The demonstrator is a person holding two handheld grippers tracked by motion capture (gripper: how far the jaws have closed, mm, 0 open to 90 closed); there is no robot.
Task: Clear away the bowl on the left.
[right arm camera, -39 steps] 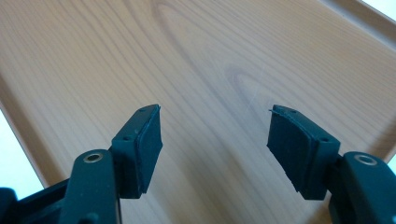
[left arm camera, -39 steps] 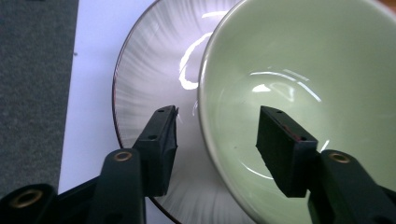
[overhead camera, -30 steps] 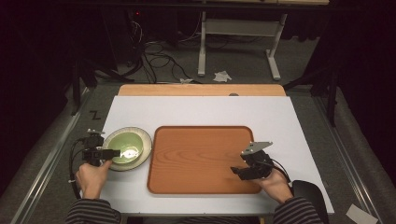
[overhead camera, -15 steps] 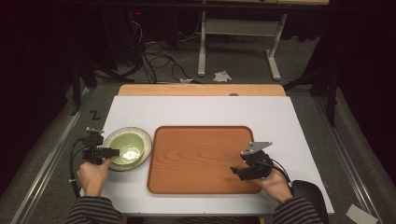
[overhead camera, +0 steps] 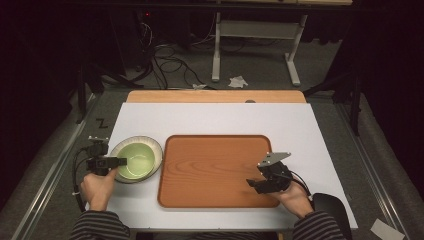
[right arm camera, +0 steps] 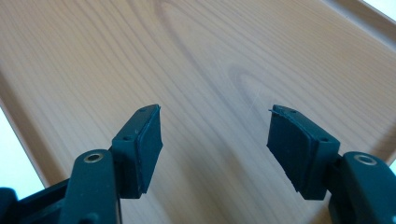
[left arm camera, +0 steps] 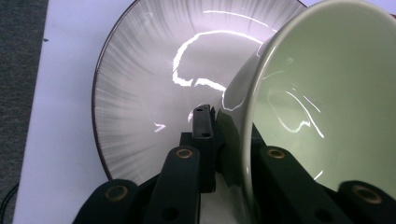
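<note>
Left gripper view: the left gripper [left arm camera: 224, 135] has just been closing and now pinches the glossy rim of a pale green bowl [left arm camera: 327, 107], which sits on a streaked grey plate [left arm camera: 140, 93]. Over the wood-grain tray [right arm camera: 210, 56], the right gripper [right arm camera: 215, 140] stays spread, holding nothing.

Two black jaws of the right gripper [right arm camera: 215, 140], wide apart, nothing between the flat dark pads [right arm camera: 150, 148]. Below, a brown wooden tray [right arm camera: 196, 56] with wavy grain lines and a raised rim. A bit of white table [right arm camera: 11, 158] past the rim.
</note>
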